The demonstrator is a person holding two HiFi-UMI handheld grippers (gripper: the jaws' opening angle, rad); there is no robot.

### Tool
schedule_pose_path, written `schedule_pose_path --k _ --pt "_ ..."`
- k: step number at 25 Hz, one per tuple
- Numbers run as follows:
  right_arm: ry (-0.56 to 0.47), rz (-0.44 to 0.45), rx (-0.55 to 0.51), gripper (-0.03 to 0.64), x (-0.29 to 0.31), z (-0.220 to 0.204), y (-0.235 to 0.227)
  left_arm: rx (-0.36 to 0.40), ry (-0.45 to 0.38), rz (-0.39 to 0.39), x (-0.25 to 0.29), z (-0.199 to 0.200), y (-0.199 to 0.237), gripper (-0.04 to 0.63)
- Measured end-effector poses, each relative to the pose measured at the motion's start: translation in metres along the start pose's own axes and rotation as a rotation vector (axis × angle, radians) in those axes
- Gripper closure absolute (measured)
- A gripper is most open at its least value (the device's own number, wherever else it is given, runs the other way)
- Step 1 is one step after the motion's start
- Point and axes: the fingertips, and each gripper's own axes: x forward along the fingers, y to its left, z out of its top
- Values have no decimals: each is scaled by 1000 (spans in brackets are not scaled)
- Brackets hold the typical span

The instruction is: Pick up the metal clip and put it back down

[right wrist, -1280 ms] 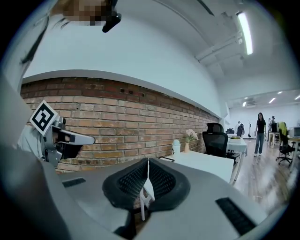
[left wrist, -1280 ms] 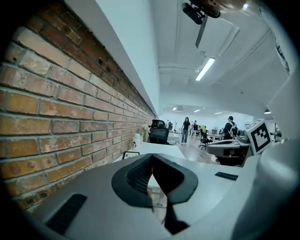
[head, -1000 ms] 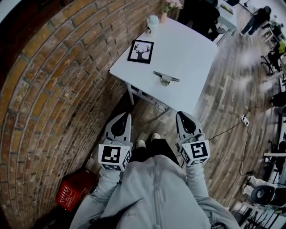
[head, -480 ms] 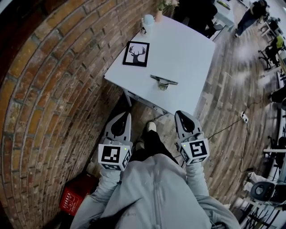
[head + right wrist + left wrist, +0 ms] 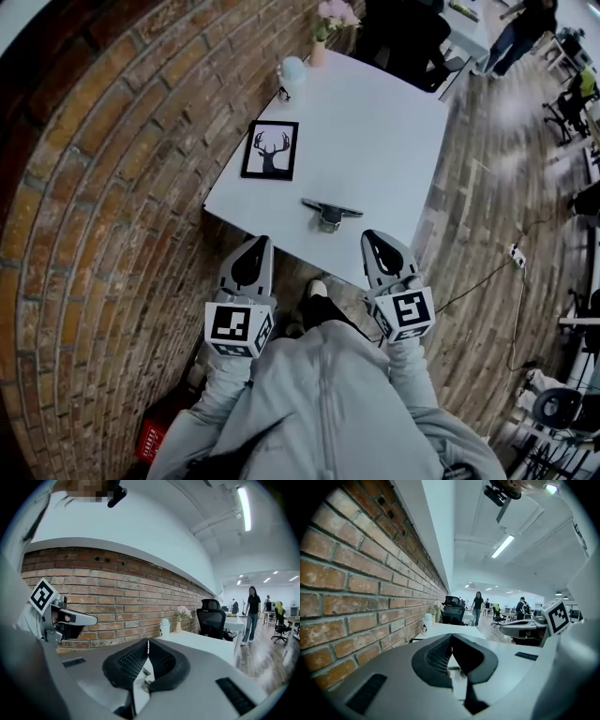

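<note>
The white tabletop [image 5: 394, 122] stands with one long side against a wall of rough red-brown bricks [image 5: 103, 187], and one corner of it points toward the person. The metal clip [image 5: 330, 212] lies on this tabletop near the close edge – a thin dark bar with a small shiny rounded part under it. Nothing touches it. In the head view it sits between the two claws and a little beyond their tips, and only bare smooth white surface lies between them and it.

To the left of the clip, closer to the wall, a flat picture [image 5: 270, 150] in a black frame shows a deer's head with antlers. At the far corner by the wall stand a pale cup [image 5: 292, 68] and a small vase with pink flowers [image 5: 323, 28]. A black office chair [image 5: 412, 37] is behind the far edge. The floor [image 5: 487, 187] is of worn wooden planks, and a white power strip [image 5: 515, 252] with its cable lies on it at the right. A red crate [image 5: 153, 439] stands at the foot of the wall.

The left claw [image 5: 258, 241] and the right claw [image 5: 371, 234] are grey smooth shells with black ribbed pads – each has its jaws pressed together at the tips and holds nothing. Both point toward the tabletop, near its close edge.
</note>
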Motion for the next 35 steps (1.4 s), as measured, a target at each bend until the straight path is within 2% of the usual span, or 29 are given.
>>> schedule_pose_path --k 6,12,27,35 --pt "-12 33 -14 592 34 18 -42 15 -6 -1 56 24 -4 569" --pt "-8 68 -30 592 58 21 -62 14 -5 14 90 31 -4 569" --pt "39 61 -15 591 86 20 -66 22 49 -44 123 31 6 569" --pt "86 126 -4 588 89 6 -53 6 72 -65 122 19 5 569"
